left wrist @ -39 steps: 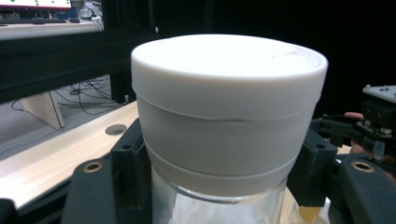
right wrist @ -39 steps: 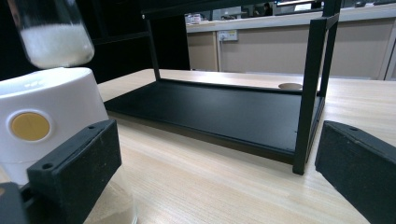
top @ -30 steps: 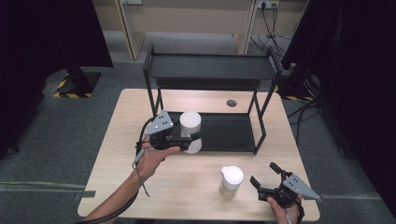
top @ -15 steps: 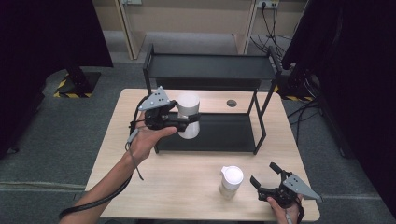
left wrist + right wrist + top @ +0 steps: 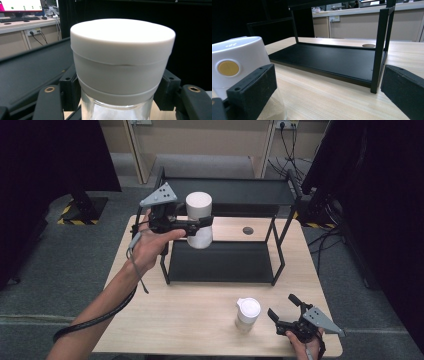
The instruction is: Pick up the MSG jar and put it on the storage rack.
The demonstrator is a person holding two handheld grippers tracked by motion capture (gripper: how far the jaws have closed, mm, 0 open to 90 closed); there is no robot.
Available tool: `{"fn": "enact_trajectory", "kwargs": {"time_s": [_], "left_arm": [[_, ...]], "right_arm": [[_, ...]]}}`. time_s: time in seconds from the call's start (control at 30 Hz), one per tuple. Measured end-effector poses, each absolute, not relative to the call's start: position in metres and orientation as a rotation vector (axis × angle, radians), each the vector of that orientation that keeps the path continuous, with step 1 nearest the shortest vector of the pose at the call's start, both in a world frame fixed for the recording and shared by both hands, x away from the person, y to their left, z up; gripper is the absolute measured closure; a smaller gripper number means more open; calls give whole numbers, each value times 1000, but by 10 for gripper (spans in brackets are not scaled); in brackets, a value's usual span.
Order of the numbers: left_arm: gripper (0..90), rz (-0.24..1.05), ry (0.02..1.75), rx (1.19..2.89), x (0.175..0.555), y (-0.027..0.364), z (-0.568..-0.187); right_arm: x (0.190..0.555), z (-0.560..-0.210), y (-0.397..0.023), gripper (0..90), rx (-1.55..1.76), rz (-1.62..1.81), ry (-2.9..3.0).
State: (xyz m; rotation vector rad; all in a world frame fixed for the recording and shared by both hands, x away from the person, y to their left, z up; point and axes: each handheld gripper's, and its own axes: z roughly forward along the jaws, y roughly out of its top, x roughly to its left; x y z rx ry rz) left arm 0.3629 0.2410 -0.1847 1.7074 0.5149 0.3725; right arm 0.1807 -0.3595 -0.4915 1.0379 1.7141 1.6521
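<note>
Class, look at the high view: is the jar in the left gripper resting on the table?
No. The left gripper holds the jar in the air, level with the rack's top shelf.

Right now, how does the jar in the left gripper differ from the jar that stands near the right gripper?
The held jar is off the table, clamped by the left gripper beside the black rack; the standing jar rests on the table. The held jar's lid is flat and plain; the standing jar's has a yellow round spot. Both have white lids and clear bodies.
</note>
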Motion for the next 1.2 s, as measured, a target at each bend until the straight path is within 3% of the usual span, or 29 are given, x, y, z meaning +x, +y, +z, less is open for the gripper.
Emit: {"fn": "enact_trajectory", "kwargs": {"time_s": [0.63, 1.2], "left_arm": [[349, 474, 611, 1669, 384, 225, -130], [349, 610, 748, 1623, 409, 204, -127]], "right_arm": [[180, -492, -360, 5, 1037, 1652, 1713], [180, -492, -360, 5, 1032, 1653, 1715]]}}
